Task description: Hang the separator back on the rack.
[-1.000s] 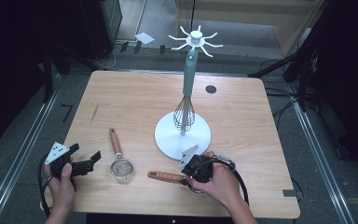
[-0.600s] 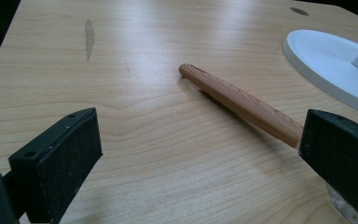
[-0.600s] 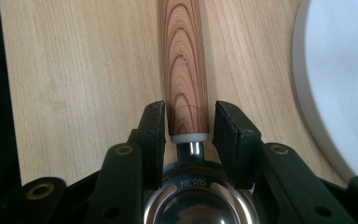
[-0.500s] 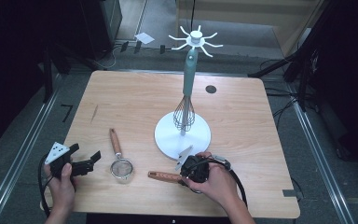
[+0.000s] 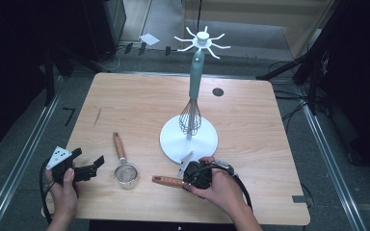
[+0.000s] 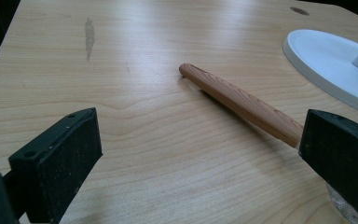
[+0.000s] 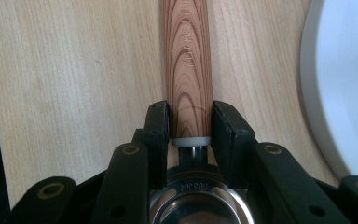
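**Right tool pinches a wooden handle near the white stand**

High view: the light wooden surface carries a round white stand base with a teal-handled wire whisk hanging over it from a white spoked hook head. At the near edge, the right tool lies low in the person's right hand, just near of the base, at the right end of a brown wooden-handled utensil that lies flat and points left. To its left rests a small metal mesh strainer with a wooden handle, its handle pointing far. Well apart, at the near left corner, the left tool is held by the left hand, its jaws spread.

Left gripper view: the two black jaws stand wide apart with nothing between them; the strainer's wooden handle lies on the surface beyond, and the white base shows at far right.

Right gripper view: the jaws have just been closing and now press on both sides of the utensil's wooden handle, close to its grey collar, with a shiny steel cup just below. The white base curves at the right edge.
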A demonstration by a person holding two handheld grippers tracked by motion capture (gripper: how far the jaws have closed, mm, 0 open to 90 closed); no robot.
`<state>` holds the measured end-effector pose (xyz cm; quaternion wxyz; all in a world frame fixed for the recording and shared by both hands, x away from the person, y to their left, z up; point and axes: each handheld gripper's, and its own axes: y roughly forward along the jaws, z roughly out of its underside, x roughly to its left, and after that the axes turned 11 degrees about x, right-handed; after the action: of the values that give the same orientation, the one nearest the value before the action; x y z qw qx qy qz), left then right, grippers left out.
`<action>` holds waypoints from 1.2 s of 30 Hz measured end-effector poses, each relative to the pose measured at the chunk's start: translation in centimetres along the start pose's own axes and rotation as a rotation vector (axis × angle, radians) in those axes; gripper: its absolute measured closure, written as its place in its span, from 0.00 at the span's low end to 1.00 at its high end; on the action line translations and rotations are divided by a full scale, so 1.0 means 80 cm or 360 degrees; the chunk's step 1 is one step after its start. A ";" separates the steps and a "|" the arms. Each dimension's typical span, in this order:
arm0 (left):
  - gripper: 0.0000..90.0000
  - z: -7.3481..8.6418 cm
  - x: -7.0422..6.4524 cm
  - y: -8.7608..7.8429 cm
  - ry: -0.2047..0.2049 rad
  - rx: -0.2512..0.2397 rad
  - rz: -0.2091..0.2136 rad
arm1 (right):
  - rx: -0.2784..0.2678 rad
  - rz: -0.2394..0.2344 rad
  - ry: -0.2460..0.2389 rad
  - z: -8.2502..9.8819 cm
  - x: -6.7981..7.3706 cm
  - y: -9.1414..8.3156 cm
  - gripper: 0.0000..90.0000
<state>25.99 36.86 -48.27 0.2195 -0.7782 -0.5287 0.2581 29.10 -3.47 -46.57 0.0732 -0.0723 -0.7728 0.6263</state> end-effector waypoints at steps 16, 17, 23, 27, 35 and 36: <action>0.00 0.000 0.000 0.000 0.0009 -0.0002 0.0005 | 0.0043 0.0053 -0.0014 -0.007 0.002 0.000 0.73; 0.00 0.000 0.000 0.000 0.0009 -0.0004 0.0005 | 0.0043 0.0051 -0.0018 -0.008 0.002 0.000 0.73; 0.00 0.000 -0.001 0.000 0.0009 -0.0005 0.0006 | 0.0049 0.0047 -0.0035 -0.009 0.003 0.000 0.79; 0.00 0.000 0.000 0.000 0.0007 -0.0006 0.0009 | 0.0051 0.0036 -0.0007 -0.008 0.004 0.000 0.79; 0.00 0.000 0.000 0.000 0.0001 -0.0006 0.0010 | -0.0071 0.0020 0.0052 0.005 -0.004 -0.011 0.79; 0.00 0.000 0.000 0.000 0.0001 -0.0007 0.0009 | -0.0077 0.0017 0.0074 0.008 -0.004 -0.014 0.79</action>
<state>25.98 36.84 -48.27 0.2173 -0.7803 -0.5269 0.2575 29.31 -4.35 -45.61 0.0862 -0.0927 -0.7855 0.6058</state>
